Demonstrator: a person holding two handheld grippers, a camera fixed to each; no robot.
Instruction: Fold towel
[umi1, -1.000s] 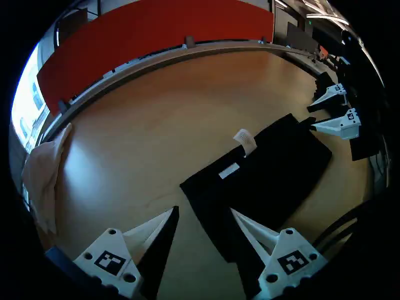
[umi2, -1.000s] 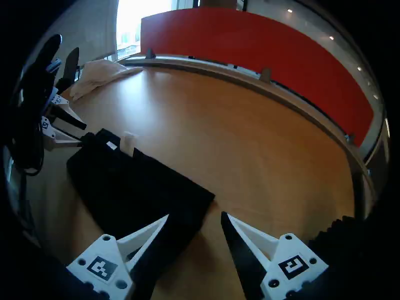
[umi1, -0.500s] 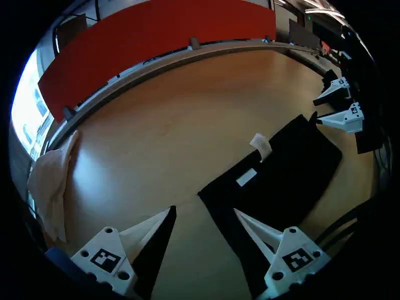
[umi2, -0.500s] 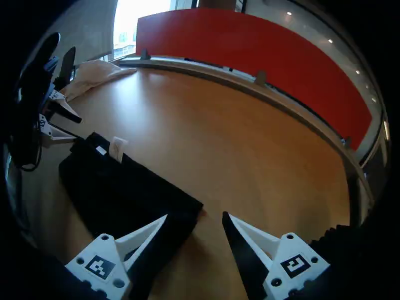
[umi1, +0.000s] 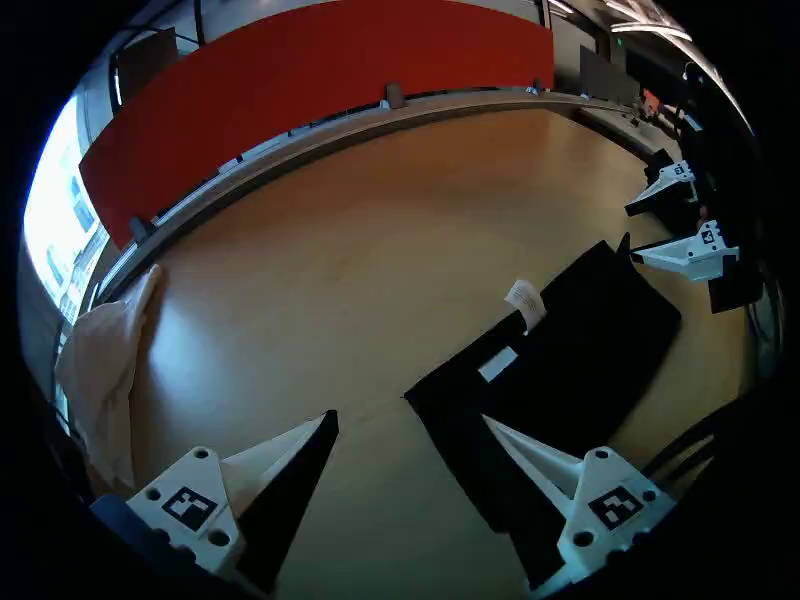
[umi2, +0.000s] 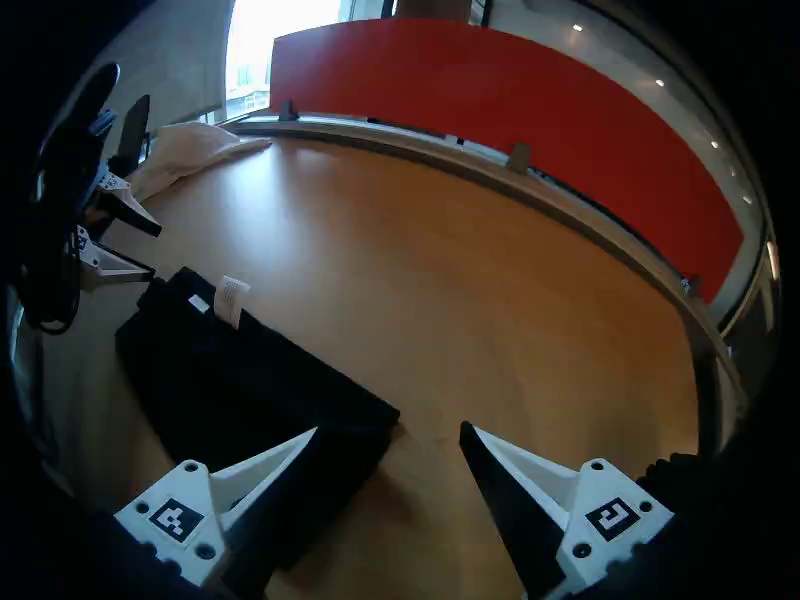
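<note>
A black towel (umi1: 570, 350) lies folded flat on the wooden table (umi1: 350, 240), with a white tag (umi1: 524, 300) sticking out at its far edge. My left gripper (umi1: 408, 420) is open at the towel's near corner, its right finger over the cloth. In the right gripper view the same towel (umi2: 240, 380) and tag (umi2: 232, 295) lie to the left. My right gripper (umi2: 388, 430) is open too, its left finger over the towel's other end. Each gripper appears across the towel in the other's view: the right gripper (umi1: 672, 226) and the left gripper (umi2: 125, 238).
A beige cloth (umi1: 100, 350) lies bunched at the table's far left edge; it is also in the right gripper view as the beige cloth (umi2: 190, 145). A red panel (umi1: 300, 70) stands behind the table's curved back edge. Bare wood (umi2: 470, 280) stretches beyond the towel.
Both grippers' fingers have spread wider apart. The left gripper shifted left along the towel's end, so the towel sits further right in its view. The towel itself lies as before.
</note>
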